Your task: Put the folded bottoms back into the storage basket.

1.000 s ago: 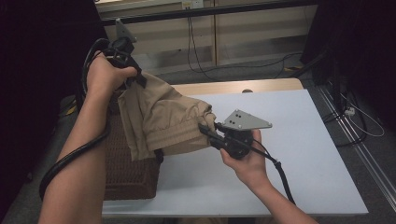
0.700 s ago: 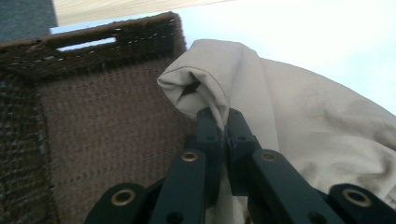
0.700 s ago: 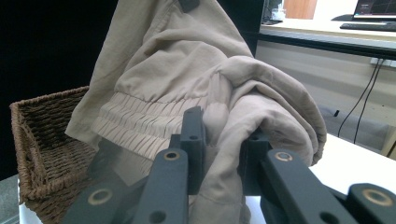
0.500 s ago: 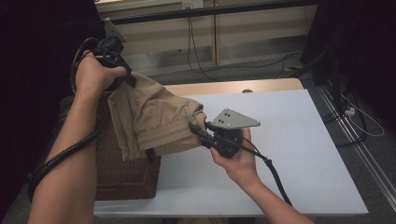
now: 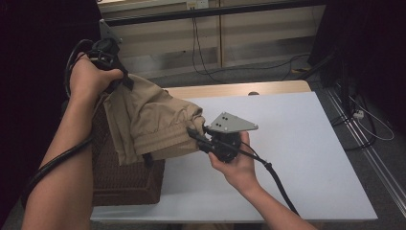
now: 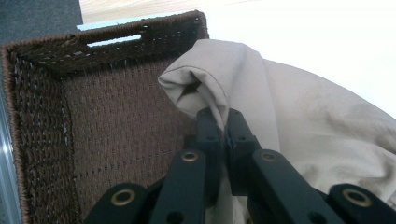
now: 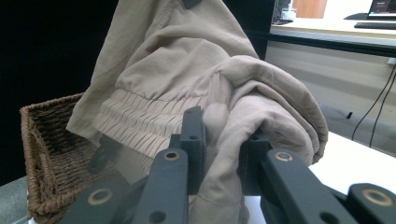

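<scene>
Left hand-held gripper is clamped on a fold of a beige garment, holding it up over a brown wicker basket. The right hand-held gripper is clamped on the bunched, elasticated edge of the same garment, lower and nearer the middle of the white desk. Compared with a second ago, both hands have carried the cloth a little towards the left, so more of it now hangs above the basket. By that shift, the cloth is probably being moved into the basket. The basket sits at the desk's left edge and looks empty inside. Its woven rim lies close under the hanging cloth and could snag it. Cables trail across the floor beyond.
</scene>
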`<control>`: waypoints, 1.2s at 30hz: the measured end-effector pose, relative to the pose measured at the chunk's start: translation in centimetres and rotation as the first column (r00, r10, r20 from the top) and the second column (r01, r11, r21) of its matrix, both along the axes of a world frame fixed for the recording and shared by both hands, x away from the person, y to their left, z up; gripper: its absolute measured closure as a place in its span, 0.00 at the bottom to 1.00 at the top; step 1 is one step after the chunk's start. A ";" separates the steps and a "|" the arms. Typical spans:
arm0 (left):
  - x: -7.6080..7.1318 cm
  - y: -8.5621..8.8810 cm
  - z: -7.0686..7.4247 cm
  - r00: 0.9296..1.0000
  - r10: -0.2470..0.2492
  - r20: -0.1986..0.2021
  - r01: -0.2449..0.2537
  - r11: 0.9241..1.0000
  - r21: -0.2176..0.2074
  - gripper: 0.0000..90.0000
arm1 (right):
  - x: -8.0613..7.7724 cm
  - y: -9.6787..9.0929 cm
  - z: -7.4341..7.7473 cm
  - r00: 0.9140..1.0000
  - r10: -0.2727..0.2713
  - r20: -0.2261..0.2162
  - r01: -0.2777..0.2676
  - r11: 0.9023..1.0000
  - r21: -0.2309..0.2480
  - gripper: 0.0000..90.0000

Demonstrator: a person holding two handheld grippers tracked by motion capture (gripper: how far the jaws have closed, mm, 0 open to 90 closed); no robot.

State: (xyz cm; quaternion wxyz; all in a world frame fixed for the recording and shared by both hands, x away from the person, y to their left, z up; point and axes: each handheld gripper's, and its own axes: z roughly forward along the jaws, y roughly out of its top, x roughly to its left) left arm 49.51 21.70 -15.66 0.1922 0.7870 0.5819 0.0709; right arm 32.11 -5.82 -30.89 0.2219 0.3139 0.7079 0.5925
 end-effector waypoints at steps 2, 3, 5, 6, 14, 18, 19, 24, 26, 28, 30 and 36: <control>0.0 0.2 0.0 1.000 0.001 0.003 -0.001 1.000 0.004 0.97 | 0.1 0.2 -0.1 1.000 0.006 -0.003 -0.007 1.000 -0.002 0.86; 0.0 0.3 0.0 1.000 0.003 0.007 -0.003 1.000 0.003 0.97 | 0.2 0.3 -0.1 1.000 0.009 -0.003 -0.009 1.000 -0.003 0.86; 0.0 0.6 0.0 1.000 0.006 0.019 -0.006 1.000 0.001 0.97 | 0.4 0.4 -0.2 1.000 0.012 -0.007 -0.012 1.000 0.004 0.86; -0.1 0.8 0.0 1.000 0.009 0.020 -0.009 1.000 0.001 0.97 | 0.4 0.5 -0.1 1.000 0.013 -0.003 -0.013 1.000 0.004 0.86; -0.1 2.1 0.2 0.999 0.032 0.027 -0.032 0.999 0.005 0.97 | 0.8 1.4 -0.2 1.000 0.025 -0.007 -0.025 1.000 0.014 0.86; -0.2 2.6 0.2 0.999 0.040 0.031 -0.040 0.999 0.008 0.97 | 0.8 1.9 -0.4 0.999 0.032 -0.009 -0.031 0.999 0.016 0.86; -0.2 2.7 0.1 0.999 0.041 0.028 -0.041 0.999 0.007 0.97 | 0.9 1.9 -0.4 0.999 0.034 -0.010 -0.034 0.999 0.016 0.86; -0.3 3.1 -0.2 0.998 0.050 0.037 -0.051 0.999 0.012 0.97 | 0.9 2.4 -0.6 0.999 0.039 -0.017 -0.039 0.999 0.014 0.86; -0.2 3.3 -0.4 0.998 0.052 0.036 -0.053 0.998 0.014 0.97 | 1.0 2.6 -0.7 0.999 0.040 -0.019 -0.040 0.999 0.010 0.86; -0.2 3.5 -0.6 0.998 0.056 0.035 -0.056 0.998 0.009 0.97 | 1.0 2.8 -0.8 0.999 0.045 -0.023 -0.045 0.999 0.012 0.86; -0.2 3.7 -0.6 0.997 0.064 0.032 -0.064 0.998 0.003 0.97 | 1.0 3.0 -0.9 0.999 0.046 -0.023 -0.045 0.999 0.007 0.86; -0.2 4.3 -0.7 0.997 0.066 0.042 -0.066 0.998 -0.002 0.97 | 1.1 3.4 -0.8 0.999 0.047 -0.018 -0.047 0.999 0.006 0.86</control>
